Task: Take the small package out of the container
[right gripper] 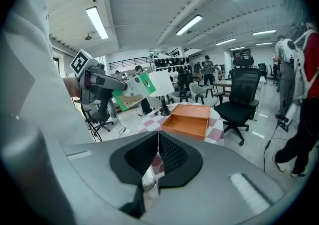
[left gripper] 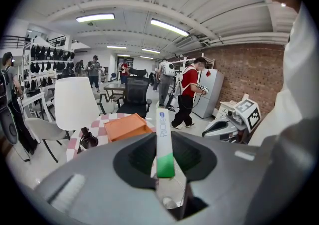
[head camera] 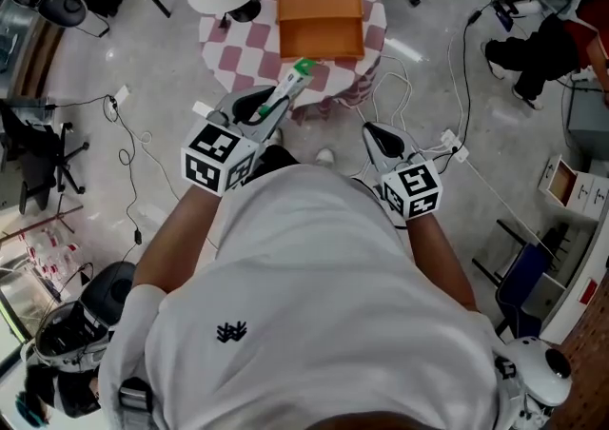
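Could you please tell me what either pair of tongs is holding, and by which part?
The left tongs hold the small package by its green end; the right tongs are shut and empty.

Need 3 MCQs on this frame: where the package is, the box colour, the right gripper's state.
1. Where is the package?
A) on the floor
B) in the left gripper
C) on a chair

2. What colour is the box?
A) orange
B) blue
C) black

3. How do the right gripper's jaws stand?
A) wide apart
B) closed on the package
C) together, empty

Key:
1 B, the left gripper view shows it clamped between the jaws.
2 A, it is orange in every view.
3 C, the right gripper view shows the pads meeting with nothing between them.
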Available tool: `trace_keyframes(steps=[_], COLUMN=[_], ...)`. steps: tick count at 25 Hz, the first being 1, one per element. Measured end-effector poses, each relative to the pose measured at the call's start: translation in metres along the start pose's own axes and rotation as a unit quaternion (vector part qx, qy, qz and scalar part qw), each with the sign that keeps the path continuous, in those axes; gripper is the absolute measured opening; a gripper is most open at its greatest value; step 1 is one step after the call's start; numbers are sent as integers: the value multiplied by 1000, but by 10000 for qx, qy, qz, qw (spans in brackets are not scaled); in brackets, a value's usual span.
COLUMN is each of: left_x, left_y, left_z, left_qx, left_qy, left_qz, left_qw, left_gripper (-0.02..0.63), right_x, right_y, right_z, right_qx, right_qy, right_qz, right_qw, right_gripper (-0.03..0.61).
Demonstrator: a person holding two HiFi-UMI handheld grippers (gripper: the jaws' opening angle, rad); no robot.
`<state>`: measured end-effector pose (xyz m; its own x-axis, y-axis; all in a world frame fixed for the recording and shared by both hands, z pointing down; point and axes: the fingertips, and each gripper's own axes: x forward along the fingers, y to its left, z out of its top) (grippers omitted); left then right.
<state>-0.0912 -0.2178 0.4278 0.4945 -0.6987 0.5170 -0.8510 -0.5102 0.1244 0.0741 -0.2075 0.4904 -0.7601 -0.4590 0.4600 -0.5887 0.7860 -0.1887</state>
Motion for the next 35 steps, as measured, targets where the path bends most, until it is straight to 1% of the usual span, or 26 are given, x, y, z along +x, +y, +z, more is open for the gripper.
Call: trace_keyframes(steps=[13,17,26,29,35], left_x=[5,6,11,12,16], left_y=[-5,-7,-7,-5,-2], left_z=[-4,-3,-1,0,0], left_qx=[54,67,67,66,64], left_qy=[57,67,69,68,93], left_qz=[-54,-76,-117,-120,-110], left_qw=[10000,9999,9999,9999,9999], left_gripper=[150,150,150,150,150], right_x=[0,-3,0,1,5], right_y=[0,-1,-2,-2,-5], right_z=[-3,-8,-3,-5,2], right_qx=[-23,9,-6,10,-22], right_qy=[-46,147,44,114,-17], right_qz=[-24,-22,-21,-11,-11], right_qw=[10000,9999,10000,9999,10000], right_gripper=[2,2,2,2,2])
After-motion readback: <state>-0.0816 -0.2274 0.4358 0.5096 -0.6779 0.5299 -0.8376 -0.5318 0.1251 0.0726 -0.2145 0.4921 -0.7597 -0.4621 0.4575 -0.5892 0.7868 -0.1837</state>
